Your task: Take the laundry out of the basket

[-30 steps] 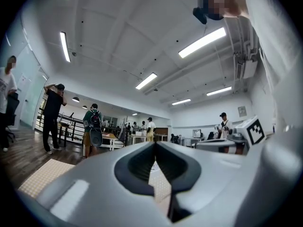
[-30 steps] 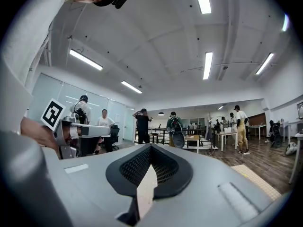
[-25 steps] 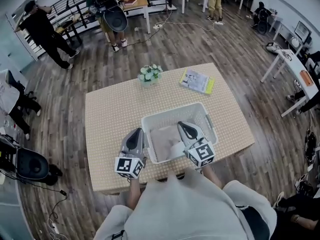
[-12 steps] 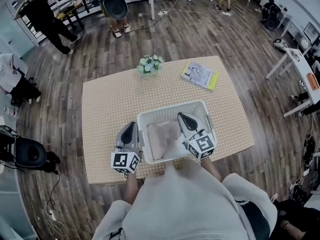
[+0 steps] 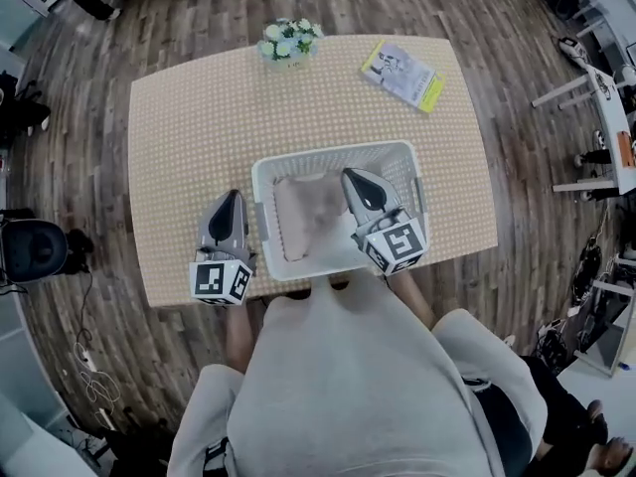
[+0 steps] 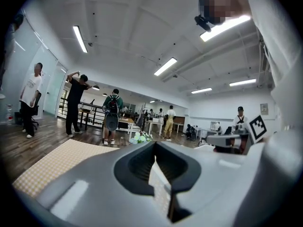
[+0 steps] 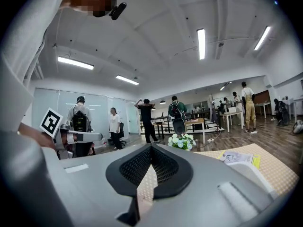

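Two grippers show in the head view. The left gripper (image 5: 235,196) sits over the table (image 5: 189,117) just outside the white basket (image 5: 333,151), at the basket's 9 o'clock. The right gripper (image 5: 349,174) hangs over the basket's 4 o'clock side, nose toward 11 o'clock. The laundry (image 5: 301,212), a pale pinkish cloth, lies inside the basket, just beside the right gripper's tip; whether they touch cannot be told. A flower pot (image 5: 288,40) stands at the table's 11 o'clock edge and a booklet (image 5: 402,75) lies at 1 o'clock.

Left gripper view: the left gripper (image 6: 155,144) has its jaws drawn together at the tip with nothing between them. The flower pot sits just past the tip at 12 o'clock.

Right gripper view: the right gripper (image 7: 151,146) also has its jaws pressed together and empty. The flower pot lies toward 1 o'clock, the booklet and the basket's rim toward 3 o'clock.
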